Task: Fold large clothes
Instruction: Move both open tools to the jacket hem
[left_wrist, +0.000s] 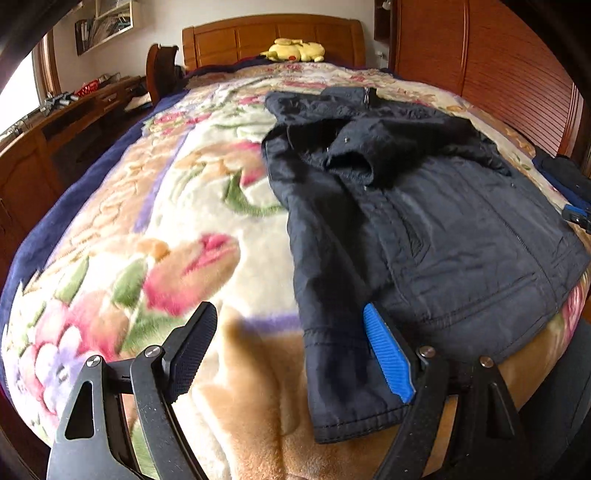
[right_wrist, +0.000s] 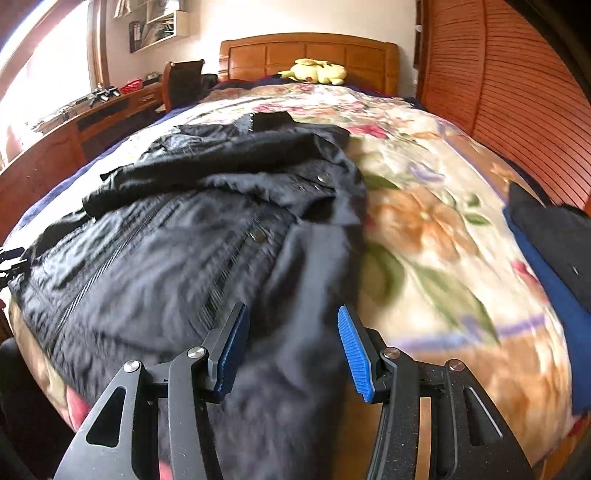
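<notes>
The jacket (left_wrist: 424, 221) on the bed (left_wrist: 184, 221) looks soft, bulky; best pinched at cuffs; left tongs (left_wrist: 291, 350) and right tongs (right_wrist: 291, 350) apart, empty.

No text, label, brand or number is showing legibly in either view. The dark jacket (left_wrist: 424, 221) is displaying only plain fabric, snaps and zips, and the items on the wall shelf (right_wrist: 159, 26) are appearing too small and blurred to read.
</notes>
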